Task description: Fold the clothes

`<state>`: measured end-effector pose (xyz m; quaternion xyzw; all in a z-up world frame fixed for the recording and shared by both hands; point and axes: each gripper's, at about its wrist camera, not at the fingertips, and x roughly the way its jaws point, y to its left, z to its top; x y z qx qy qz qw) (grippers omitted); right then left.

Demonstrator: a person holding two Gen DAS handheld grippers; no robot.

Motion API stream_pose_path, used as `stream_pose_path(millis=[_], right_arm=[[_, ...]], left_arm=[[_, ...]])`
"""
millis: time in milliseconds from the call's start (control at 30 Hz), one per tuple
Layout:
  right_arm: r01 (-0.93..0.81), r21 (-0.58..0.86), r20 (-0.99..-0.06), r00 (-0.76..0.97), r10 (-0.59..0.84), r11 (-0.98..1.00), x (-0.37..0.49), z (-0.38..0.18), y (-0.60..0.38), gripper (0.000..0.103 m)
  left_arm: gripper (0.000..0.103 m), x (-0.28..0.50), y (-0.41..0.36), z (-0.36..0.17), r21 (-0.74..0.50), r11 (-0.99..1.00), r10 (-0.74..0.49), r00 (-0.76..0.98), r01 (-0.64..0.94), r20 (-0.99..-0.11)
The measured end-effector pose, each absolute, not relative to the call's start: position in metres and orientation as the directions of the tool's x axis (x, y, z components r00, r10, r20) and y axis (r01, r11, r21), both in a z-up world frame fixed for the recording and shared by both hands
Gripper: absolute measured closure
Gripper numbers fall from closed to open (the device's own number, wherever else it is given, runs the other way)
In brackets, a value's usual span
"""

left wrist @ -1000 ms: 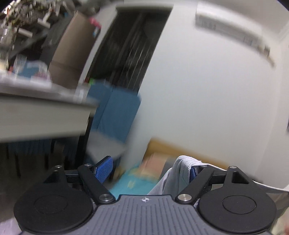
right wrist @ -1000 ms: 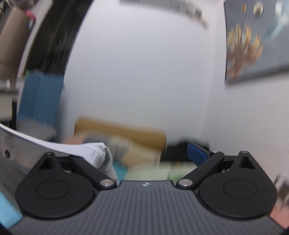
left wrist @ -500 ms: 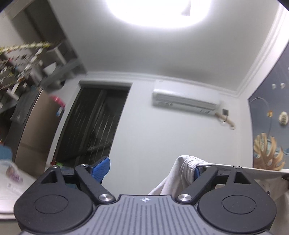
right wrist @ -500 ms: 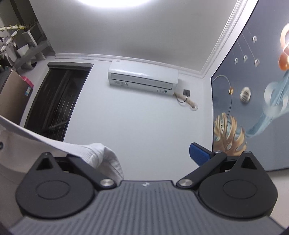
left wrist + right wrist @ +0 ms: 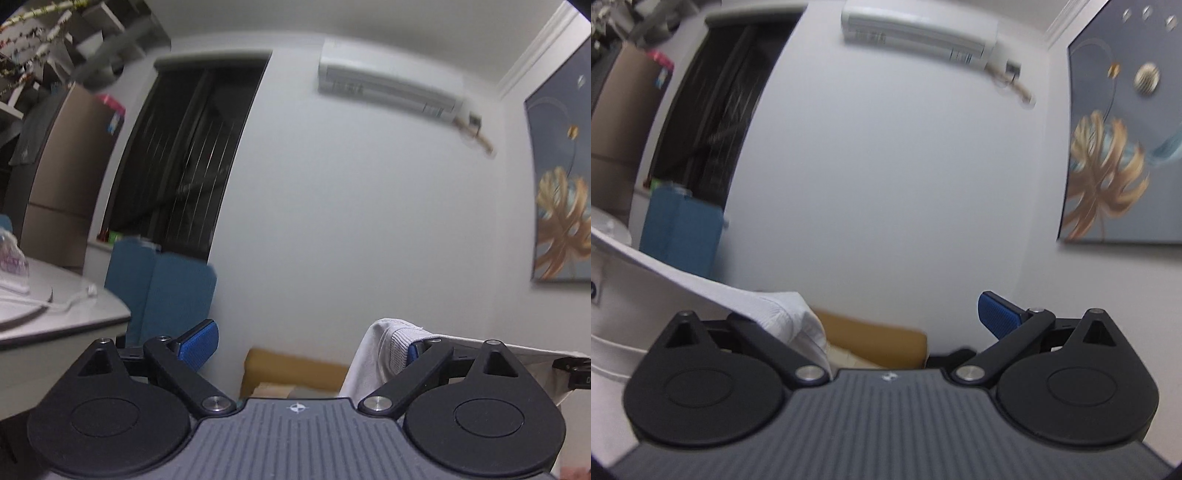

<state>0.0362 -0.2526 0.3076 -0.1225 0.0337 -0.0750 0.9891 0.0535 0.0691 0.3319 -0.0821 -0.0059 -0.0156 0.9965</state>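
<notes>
Got the white garment [image 5: 384, 354] up in the air, stretched between the left tool [image 5: 306, 347] and right tool [image 5: 897, 317], well off the surface [image 5: 103, 314]. Looks draped over one finger of each, both sets of jaws spread wide, not pinching anything. Could easily slide off a finger on a quick swing or tilt, since nothing clamps it. Compared with half a second back: pointing lower now, at the wall and air conditioner [image 5: 388, 88] instead of the ceiling light.
</notes>
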Motion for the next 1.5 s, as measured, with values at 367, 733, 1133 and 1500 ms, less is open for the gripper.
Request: stream_pose_path(millis=[367, 733, 1133, 1500], right_arm=[[0.160, -0.226, -0.172, 0.964, -0.201, 0.961, 0.317, 0.153, -0.234, 0.000], [-0.063, -0.208, -0.633, 0.770, -0.085, 0.976, 0.483, -0.114, -0.201, 0.000], [-0.113, 0.019, -0.763, 0.641, 0.087, 0.993, 0.513, -0.143, -0.205, 0.000], [-0.186, 0.100, -0.759, 0.621, 0.196, 0.977, 0.483, -0.095, -0.189, 0.000]], left_arm=[[0.008, 0.357, 0.074, 0.131, -0.136, 0.981, 0.099, 0.959, -0.138, -0.265], [0.010, 0.516, 0.104, -0.131, -0.061, 0.980, 0.096, 0.720, -0.189, -0.687], [0.000, 0.543, 0.088, -0.127, -0.010, 0.997, -0.050, 0.499, 0.081, -0.865], [0.000, 0.474, 0.082, -0.075, -0.014, 0.986, -0.109, 0.584, 0.166, -0.804]])
